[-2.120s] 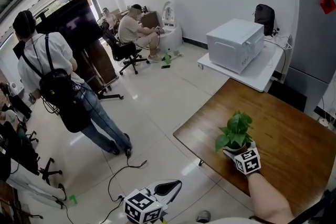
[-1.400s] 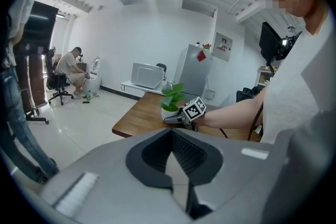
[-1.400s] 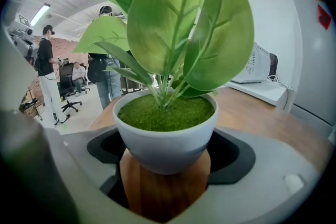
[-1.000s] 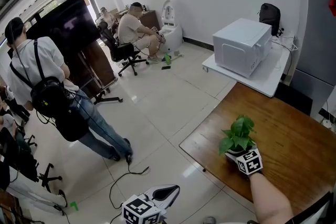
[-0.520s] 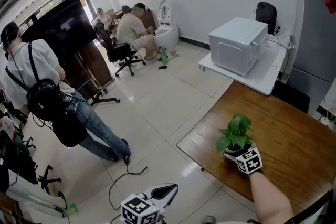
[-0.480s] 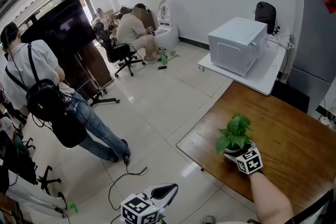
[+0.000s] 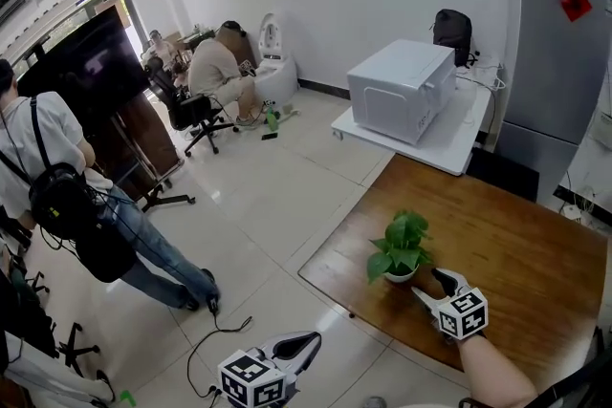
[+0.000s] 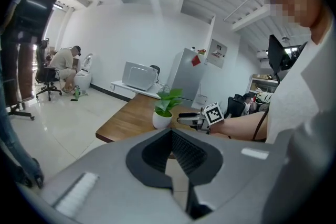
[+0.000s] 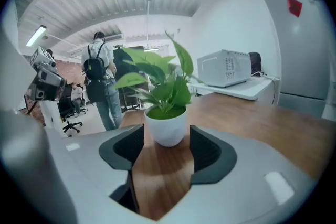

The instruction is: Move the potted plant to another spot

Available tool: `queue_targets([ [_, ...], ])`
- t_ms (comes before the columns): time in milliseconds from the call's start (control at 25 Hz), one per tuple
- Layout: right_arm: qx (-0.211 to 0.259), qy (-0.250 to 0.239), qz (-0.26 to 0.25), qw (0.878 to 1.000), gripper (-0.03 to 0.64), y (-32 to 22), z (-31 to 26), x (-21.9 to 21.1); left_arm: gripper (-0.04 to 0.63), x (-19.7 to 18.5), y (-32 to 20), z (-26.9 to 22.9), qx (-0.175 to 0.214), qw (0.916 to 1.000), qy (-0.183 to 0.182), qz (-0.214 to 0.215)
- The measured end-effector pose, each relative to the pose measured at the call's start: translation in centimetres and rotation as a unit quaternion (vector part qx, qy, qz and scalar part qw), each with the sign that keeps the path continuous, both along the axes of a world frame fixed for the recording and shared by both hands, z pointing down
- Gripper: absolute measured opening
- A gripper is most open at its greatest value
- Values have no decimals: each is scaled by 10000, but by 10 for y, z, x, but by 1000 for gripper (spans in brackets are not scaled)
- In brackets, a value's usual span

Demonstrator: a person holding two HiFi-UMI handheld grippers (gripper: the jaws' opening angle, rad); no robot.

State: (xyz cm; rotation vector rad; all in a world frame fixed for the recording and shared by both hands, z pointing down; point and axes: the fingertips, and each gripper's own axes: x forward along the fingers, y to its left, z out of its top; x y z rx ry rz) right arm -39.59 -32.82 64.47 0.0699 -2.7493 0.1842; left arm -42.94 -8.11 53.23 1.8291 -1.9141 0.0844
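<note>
On the wooden table (image 7: pixel 516 234), near its front edge, the potted plant (image 7: pixel 398 253) stands upright just ahead of the right gripper (image 7: pixel 424 285). Its 2 jaws have just been closing but stand apart, with nothing between them. The left gripper (image 7: pixel 308 341) is empty, jaw tips together.

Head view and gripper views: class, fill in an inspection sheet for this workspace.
Surface: wooden table, holds only the plant.
Job's things: plant upright near the table's edge, free of both grippers.
Clutter: nothing seen.
Grippers: right gripper open, its jaws have just been closing, nothing between them, plant just ahead; left gripper shut, empty, over the floor.
Cables: cable on the floor.
Surroundings: microwave, fridge, standing person, seated person.
</note>
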Motion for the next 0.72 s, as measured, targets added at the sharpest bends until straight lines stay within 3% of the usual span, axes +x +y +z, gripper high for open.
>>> queue_targets([
  [120,141,-377,158,9991,176,10,-41,24,-5,9,-5,-9,16,9998,15,188],
  [160,211,-462,225,9985,67,12,-53,33,-5,13,-8,-12,46,9996,12,275],
  [200,260,-535,292,9978,5,14,-63,43,-5,16,-12,-14,86,9993,15,374],
  [560,-179,-864,450,9951,3,34,-98,122,-5,67,-60,-15,175,9922,155,1228],
  [720,-523,-1017,710,9909,3,48,-110,177,-5,113,-75,-22,163,9850,122,1711],
])
